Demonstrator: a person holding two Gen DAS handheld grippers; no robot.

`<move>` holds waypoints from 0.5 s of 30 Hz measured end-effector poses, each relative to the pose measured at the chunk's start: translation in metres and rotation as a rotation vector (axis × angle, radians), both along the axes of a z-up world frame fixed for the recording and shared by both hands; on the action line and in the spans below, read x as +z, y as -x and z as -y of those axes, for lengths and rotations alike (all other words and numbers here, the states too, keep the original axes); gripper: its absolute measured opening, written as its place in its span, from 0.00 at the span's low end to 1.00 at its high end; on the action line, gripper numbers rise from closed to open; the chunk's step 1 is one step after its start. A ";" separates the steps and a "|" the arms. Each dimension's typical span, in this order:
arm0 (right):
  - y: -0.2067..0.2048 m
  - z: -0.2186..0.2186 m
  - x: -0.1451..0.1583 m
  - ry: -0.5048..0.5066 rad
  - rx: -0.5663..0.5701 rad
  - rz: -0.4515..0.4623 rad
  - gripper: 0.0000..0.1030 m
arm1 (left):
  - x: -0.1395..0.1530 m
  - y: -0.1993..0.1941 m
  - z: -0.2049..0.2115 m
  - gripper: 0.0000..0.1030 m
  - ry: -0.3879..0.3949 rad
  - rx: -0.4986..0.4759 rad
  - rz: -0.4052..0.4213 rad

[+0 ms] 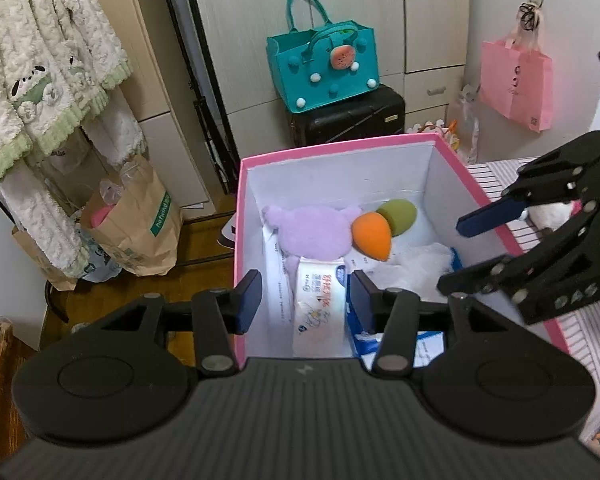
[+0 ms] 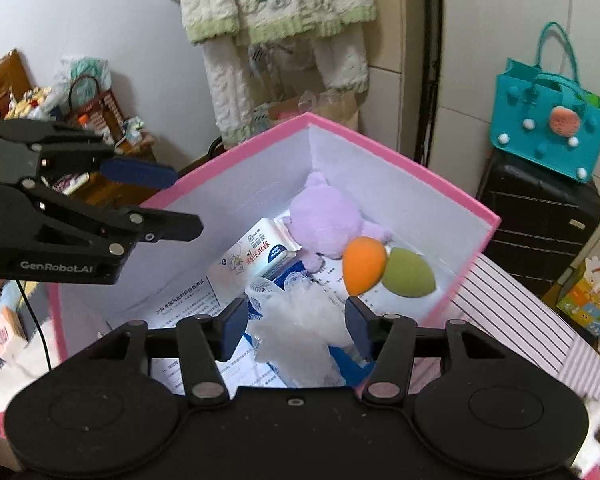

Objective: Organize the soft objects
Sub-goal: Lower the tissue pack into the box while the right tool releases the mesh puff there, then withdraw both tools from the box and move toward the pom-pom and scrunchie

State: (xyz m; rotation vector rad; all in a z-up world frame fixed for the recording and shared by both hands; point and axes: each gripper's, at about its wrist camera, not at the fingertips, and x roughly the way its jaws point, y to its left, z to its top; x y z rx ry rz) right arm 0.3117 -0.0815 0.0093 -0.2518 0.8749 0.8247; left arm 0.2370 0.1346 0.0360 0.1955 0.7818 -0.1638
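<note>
Both the left gripper [image 1: 305, 301] and right gripper [image 2: 296, 330] hover spread and empty above the pink-rimmed white cardboard box [image 1: 340, 148]. Inside it lie a lilac plush toy [image 1: 312, 232], an orange teardrop sponge [image 1: 374, 236] and a green teardrop sponge [image 1: 400, 214].

A teal tote [image 1: 323, 65] tops a black suitcase [image 1: 350, 116] before pale wardrobe doors [image 1: 240, 20], wooden floor [image 1: 204, 288] below.

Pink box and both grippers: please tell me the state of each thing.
pink box: open, no lid
purple plush: lying inside
orange sponge: inside, touching green sponge
wipes pack: lying flat
white mesh puff: inside
left gripper: open
right gripper: open
</note>
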 end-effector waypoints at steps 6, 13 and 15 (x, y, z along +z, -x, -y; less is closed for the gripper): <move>0.021 0.024 0.024 -0.063 -0.012 -0.006 0.57 | 0.014 0.017 0.005 0.46 0.011 -0.021 -0.017; 0.059 0.042 0.052 -0.103 0.009 0.025 0.57 | 0.037 0.048 0.014 0.50 0.052 -0.063 -0.043; 0.074 0.046 0.060 -0.111 0.026 0.041 0.57 | 0.042 0.057 0.015 0.52 0.088 -0.083 -0.070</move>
